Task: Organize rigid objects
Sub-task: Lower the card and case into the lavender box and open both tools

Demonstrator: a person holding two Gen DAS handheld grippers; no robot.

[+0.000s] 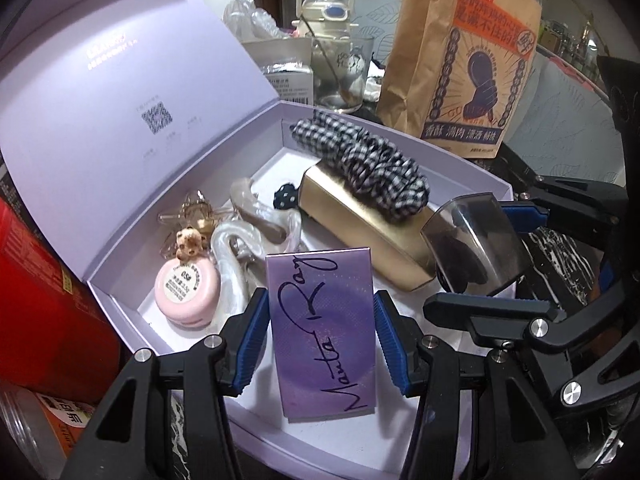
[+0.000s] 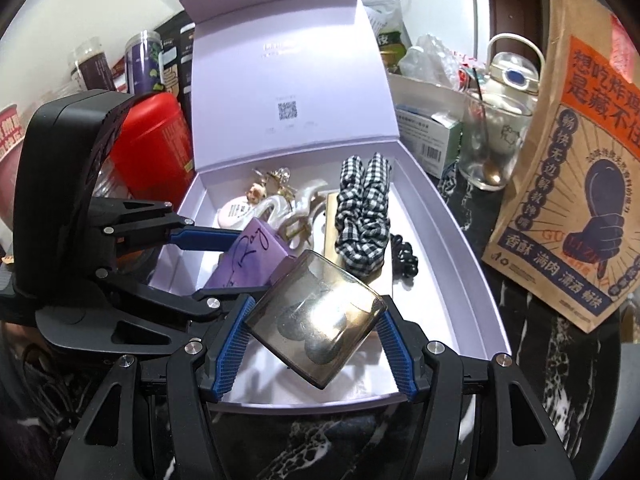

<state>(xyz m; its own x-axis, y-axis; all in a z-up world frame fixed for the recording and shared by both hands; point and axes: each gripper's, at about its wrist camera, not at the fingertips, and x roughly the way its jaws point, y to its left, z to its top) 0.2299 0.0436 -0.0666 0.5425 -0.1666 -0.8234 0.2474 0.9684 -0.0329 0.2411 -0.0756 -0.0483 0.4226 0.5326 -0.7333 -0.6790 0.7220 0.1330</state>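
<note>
- Two claws work over one open lilac box (image 1: 440,142), its lid (image 1: 120,80) standing up at the back.
- The left claw (image 1: 320,336) grips a purple card box (image 1: 322,332) by its long sides, blue pads (image 1: 252,340) pressed to both edges; it is held above the near part of the lilac box, script lettering facing the camera.
- The right claw (image 2: 316,344) grips a smoky clear case (image 2: 316,320) with dark round shapes inside, tilted, over the box's near right part, just beside the purple box.
- Inside the lilac box: a gold box (image 1: 360,232) lying lengthwise with a checked scrunchie (image 1: 360,160) on top of it.
- Left of the gold box lie a pearly hair clip (image 1: 256,232), a pink round compact (image 1: 188,292) with a small bear charm (image 1: 188,244) at its far edge, and some gold-toned jewellery (image 1: 196,208) behind.
- A black beaded item (image 2: 404,256) lies right of the gold box on the box floor.
- On the dark marbled surface (image 2: 560,380) beyond: a brown paper bag (image 1: 460,60), a glass (image 1: 344,72) with a spoon, a cream kettle (image 1: 324,8), and a red tin (image 2: 156,144) to the left.
</note>
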